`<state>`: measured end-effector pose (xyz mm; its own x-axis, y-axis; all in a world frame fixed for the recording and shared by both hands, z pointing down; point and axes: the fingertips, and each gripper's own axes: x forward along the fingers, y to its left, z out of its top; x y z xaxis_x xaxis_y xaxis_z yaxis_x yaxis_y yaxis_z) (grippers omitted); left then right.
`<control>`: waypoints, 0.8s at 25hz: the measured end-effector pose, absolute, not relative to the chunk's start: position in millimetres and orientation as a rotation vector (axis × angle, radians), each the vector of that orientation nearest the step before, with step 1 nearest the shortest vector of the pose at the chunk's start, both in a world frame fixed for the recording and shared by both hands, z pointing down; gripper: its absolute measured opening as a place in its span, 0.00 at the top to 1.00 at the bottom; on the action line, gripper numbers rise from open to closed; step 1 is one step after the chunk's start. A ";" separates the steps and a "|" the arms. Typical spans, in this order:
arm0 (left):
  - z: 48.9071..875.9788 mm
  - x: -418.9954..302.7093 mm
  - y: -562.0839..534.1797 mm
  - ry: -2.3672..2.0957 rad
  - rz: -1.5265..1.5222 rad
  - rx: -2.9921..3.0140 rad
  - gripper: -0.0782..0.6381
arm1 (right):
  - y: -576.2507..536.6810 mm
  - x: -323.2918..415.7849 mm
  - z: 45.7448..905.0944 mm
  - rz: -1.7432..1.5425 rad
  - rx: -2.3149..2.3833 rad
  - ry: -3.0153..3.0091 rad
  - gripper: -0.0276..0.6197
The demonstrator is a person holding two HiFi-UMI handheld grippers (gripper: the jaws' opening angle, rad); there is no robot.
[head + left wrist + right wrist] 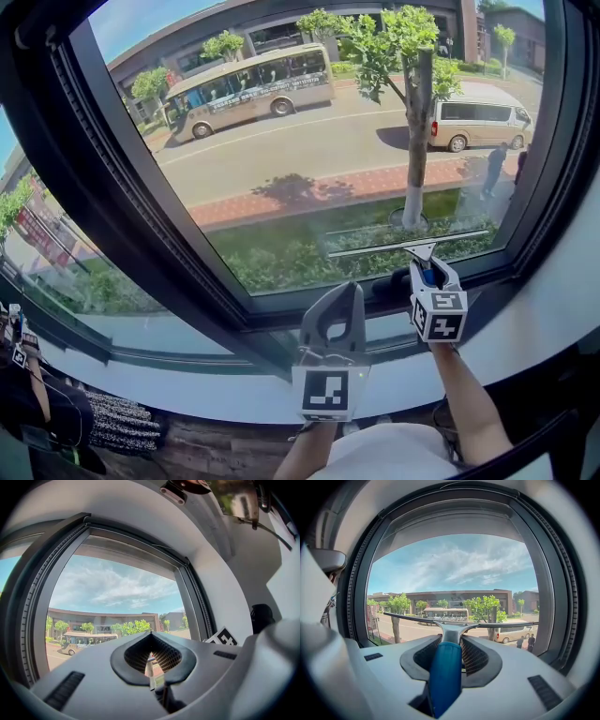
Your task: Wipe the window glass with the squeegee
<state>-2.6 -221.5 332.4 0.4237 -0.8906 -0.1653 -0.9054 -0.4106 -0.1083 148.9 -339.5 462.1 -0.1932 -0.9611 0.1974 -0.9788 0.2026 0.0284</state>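
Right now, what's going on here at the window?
A person is working the window with a gripper in each hand. The right tool is shut on the blue handle of the squeegee, whose blade lies level across the lower part of the window glass. The left tool is shut and empty, held low by the frame. Whether the blade touches the glass is unclear.
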 end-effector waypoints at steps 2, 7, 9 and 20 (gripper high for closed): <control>331.4 -1.6 -220.9 1.592 0.127 -2.497 0.89 | -338.8 149.0 462.6 0.171 1.868 -2.297 0.76; 333.9 -0.4 -223.4 1.585 0.119 -2.495 0.89 | -339.9 151.3 481.7 0.256 1.855 -2.280 0.76; 333.3 -2.2 -225.1 1.590 0.128 -2.495 0.89 | -340.5 151.2 487.7 0.276 1.848 -2.269 0.76; 334.0 -3.6 -226.3 1.605 0.127 -2.491 0.89 | -337.7 150.0 512.5 0.338 1.802 -2.229 0.76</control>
